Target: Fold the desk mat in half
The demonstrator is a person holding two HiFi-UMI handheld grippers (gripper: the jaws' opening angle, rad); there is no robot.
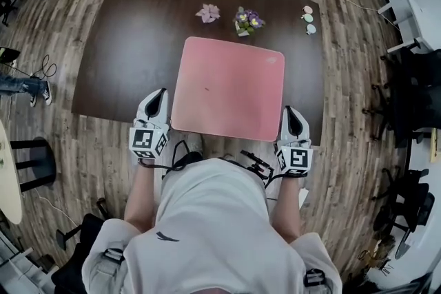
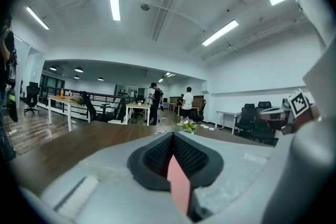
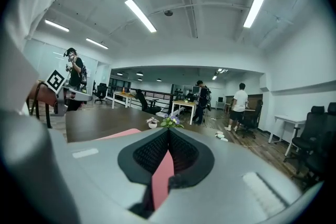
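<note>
Pink, rectangular and thin, the flexible desk mat (image 1: 227, 86) lies flat toward the near edge of the dark brown wooden table (image 1: 131, 45), its near edge at or just past the table's near edge. The white left gripper (image 1: 159, 98) sits at the mat's near-left corner and the white right gripper (image 1: 291, 115) at its near-right corner. Each gripper view shows the dark ribbed jaws closed together with a pink sliver of mat (image 2: 179, 186) (image 3: 162, 178) pinched between them, so both corners are clamped. The fold has not yet begun. The grip looks shallow, on the very corners only, so a corner could slide out of the pads once the mat's weight hangs from it. If one hand travels faster or higher than the other, the near edge would probably land askew on the far edge, giving a crooked fold. The far half might also skid across the smooth table instead of staying put. A small pot of purple flowers (image 1: 246, 21) stands just beyond the mat's far edge and a pink flower-shaped ornament (image 1: 208, 12) nearby, so an overshoot could knock either over.
</note>
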